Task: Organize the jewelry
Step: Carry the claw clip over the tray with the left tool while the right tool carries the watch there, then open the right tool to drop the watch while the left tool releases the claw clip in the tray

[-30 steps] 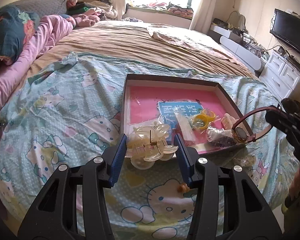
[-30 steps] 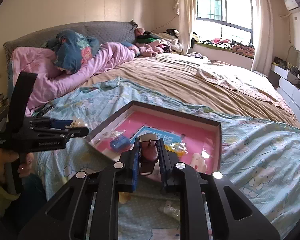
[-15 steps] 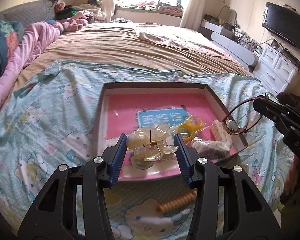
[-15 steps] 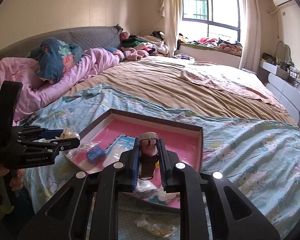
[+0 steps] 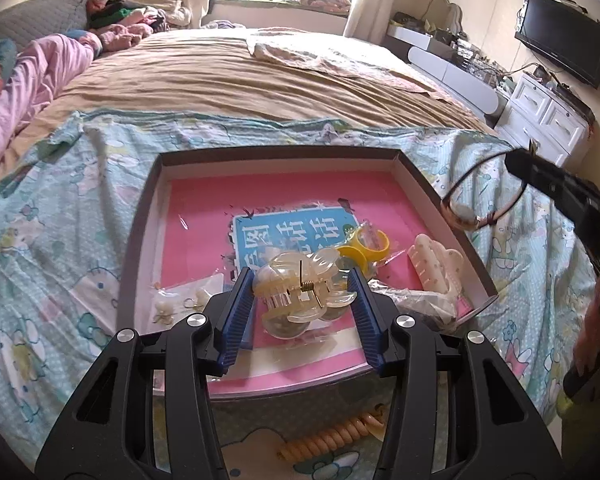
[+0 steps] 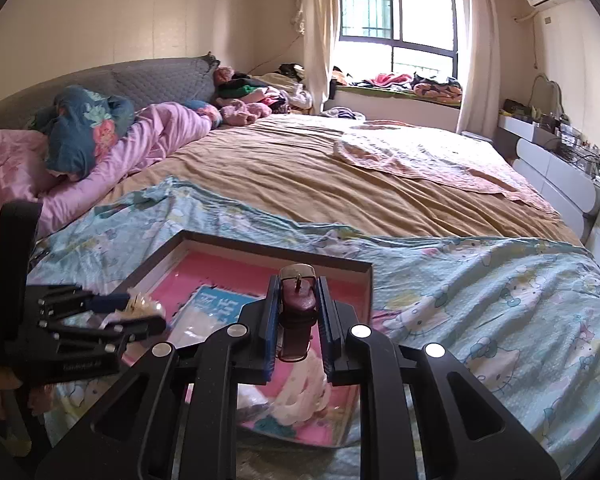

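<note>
Bedroom light falls on a bed [image 5: 260,80] spread with a cartoon-cat sheet, and on that sheet sits a shallow tray [image 5: 276,154] with a pink floor. Left tongs [image 5: 302,292] pinch a clear hair claw [image 5: 300,288], spring hinge facing up, hanging over the near half of the tray, so the drop spot lies straight below and slightly ahead. Right tongs [image 6: 298,320] are pressed tight on the strap of a brown wristwatch [image 6: 296,312], buckle end upward; seen from the left camera the watch [image 5: 466,216] loops just outside the tray's right wall, its dial lowest. I judge the left hand nearer to a release (the right has to cross the wall first). A white claw [image 5: 436,264], a yellow ring [image 5: 364,246] and small bagged earrings [image 5: 168,304] already lie inside, while a coiled hair tie [image 5: 332,436] waits on the sheet in front of the tray
</note>
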